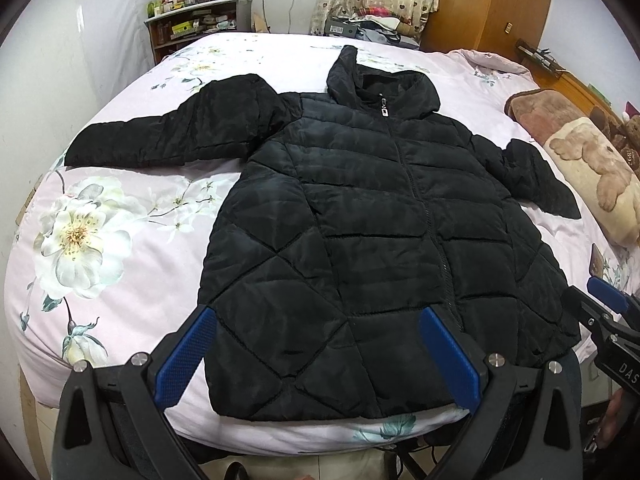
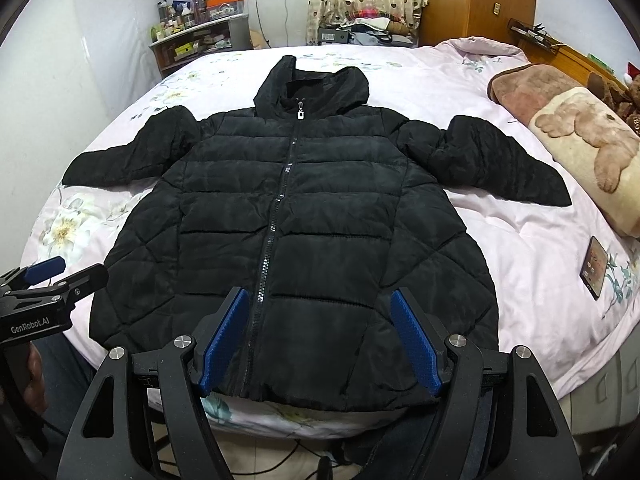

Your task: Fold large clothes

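A black quilted hooded jacket [image 1: 360,208] [image 2: 296,216] lies flat and zipped on the bed, front up, hood at the far end, both sleeves spread out sideways. My left gripper [image 1: 318,354] hovers open above the hem on the jacket's left part, blue pads wide apart with nothing between them. Over the hem near the zipper my right gripper [image 2: 320,342] is open too, and empty. Each gripper shows at the edge of the other's view: the right gripper [image 1: 608,308] and the left gripper [image 2: 52,276].
The bed has a pink floral sheet [image 1: 100,240] [image 2: 540,240]. A bear-print blanket roll [image 2: 580,148] and plush toys lie at the right, with a phone [image 2: 595,268] near it. A cluttered shelf [image 1: 192,24] and a wooden wardrobe [image 2: 480,0] stand behind the bed.
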Motion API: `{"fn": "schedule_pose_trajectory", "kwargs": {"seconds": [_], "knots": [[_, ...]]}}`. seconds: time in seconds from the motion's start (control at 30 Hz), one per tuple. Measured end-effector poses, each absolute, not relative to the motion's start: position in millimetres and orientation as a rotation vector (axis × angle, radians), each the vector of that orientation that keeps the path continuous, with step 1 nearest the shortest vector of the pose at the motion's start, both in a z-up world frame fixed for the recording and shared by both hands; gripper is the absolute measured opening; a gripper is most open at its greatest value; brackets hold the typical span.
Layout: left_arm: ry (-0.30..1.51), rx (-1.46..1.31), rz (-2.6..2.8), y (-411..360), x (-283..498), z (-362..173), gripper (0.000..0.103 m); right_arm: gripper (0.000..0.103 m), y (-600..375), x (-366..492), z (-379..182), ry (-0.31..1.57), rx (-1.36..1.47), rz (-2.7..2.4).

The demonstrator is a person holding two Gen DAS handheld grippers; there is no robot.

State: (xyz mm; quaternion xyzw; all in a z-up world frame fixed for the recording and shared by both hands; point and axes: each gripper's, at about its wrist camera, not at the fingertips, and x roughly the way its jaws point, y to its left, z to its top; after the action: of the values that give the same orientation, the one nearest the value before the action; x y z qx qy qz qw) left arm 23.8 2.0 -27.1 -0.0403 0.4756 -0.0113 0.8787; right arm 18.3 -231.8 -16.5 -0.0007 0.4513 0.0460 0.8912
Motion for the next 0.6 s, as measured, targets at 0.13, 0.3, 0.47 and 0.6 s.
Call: {"fn": "schedule_pose_trajectory", "kwargs": {"seconds": [0.13, 0.3, 0.47, 0.6], "knots": [[0.995, -0.128, -0.019, 15, 35, -35, 0.103, 0.073, -232, 28, -19, 0.935, 0.009, 0.103], [0.995, -0.223, -0.003, 45, 58, -46, 0.103, 0.073, -227, 48, -22, 0.931, 0.0, 0.128], [0.957, -0.239, 0.069, 81, 88, -52, 0.1, 0.073, -216, 77, -28, 0.946, -0.027, 0.148], [0.928, -0.258, 0.135, 117, 116, -55, 0.098, 0.073, -205, 102, -35, 0.955, -0.045, 0.156]]}}
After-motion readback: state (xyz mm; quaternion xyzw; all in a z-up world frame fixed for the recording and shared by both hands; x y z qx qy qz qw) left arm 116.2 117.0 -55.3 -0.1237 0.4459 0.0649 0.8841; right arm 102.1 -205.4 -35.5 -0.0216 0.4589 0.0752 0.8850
